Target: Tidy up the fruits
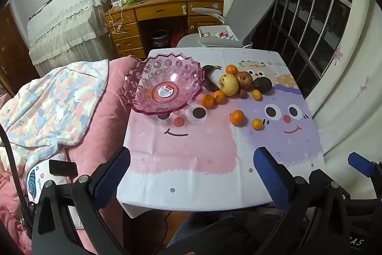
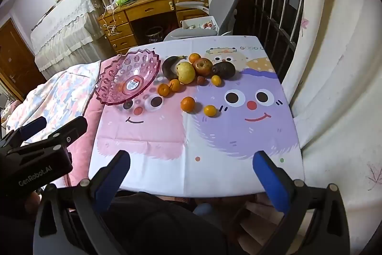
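Beside pink bowl (image 1: 164, 85), clustered fruits (image 1: 235, 85).

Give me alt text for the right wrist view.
An empty pink plastic bowl sits on a cartoon tablecloth beside loose fruit: oranges, a pear, an apple. The right tool hangs open nearby.

- Bowl (image 1: 164, 84): pink clear plastic, scalloped rim, label at centre; empty, tilted, at table's far left edge
- Far cluster right of bowl: dark banana (image 1: 211, 78), yellow pear (image 1: 228, 84), red apple (image 1: 244, 79), avocado (image 1: 262, 85), one orange (image 1: 231, 69) behind
- Two oranges (image 1: 213, 99) touching, just beside bowl
- Two more (image 2: 198, 107) nearer, apart, mid-table
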`<state>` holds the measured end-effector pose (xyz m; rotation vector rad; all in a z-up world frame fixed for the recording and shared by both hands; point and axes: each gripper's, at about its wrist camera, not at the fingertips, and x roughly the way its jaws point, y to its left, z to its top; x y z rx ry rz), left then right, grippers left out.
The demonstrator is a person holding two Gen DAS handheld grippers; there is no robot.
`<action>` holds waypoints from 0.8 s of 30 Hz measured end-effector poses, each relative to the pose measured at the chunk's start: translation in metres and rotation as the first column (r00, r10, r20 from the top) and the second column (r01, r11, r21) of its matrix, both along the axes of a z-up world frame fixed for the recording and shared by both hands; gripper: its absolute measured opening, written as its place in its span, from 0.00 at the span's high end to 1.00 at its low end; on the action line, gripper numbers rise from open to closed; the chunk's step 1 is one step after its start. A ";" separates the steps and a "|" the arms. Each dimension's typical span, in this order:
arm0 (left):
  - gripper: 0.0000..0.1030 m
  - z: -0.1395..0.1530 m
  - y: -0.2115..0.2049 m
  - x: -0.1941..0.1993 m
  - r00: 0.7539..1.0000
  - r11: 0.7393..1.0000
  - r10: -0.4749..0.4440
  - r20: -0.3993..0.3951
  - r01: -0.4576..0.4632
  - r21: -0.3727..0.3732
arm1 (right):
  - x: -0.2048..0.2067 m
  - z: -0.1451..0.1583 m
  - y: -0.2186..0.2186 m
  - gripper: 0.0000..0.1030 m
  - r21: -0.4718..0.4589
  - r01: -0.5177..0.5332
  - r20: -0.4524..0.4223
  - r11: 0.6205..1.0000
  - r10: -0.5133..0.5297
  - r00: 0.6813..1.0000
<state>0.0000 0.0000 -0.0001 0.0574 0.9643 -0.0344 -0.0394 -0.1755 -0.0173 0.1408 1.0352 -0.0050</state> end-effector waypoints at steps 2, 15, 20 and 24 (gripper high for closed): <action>0.00 0.000 -0.001 0.000 1.000 1.000 -0.001 -0.003 0.001 0.002 | 0.002 -0.001 0.001 0.00 -0.002 -0.003 -0.006 1.000 0.003 1.000; 0.00 -0.002 -0.001 0.000 1.000 1.000 -0.001 -0.008 0.000 -0.012 | 0.006 0.004 0.002 0.01 0.000 -0.007 0.012 1.000 0.007 1.000; 0.00 -0.002 0.002 -0.001 1.000 1.000 -0.001 -0.010 0.001 -0.013 | 0.006 0.002 0.000 0.01 0.002 -0.005 0.011 1.000 0.005 1.000; 0.00 -0.003 0.004 0.000 1.000 1.000 0.000 -0.013 0.000 -0.011 | 0.008 0.003 0.001 0.02 0.002 -0.007 0.008 1.000 0.007 1.000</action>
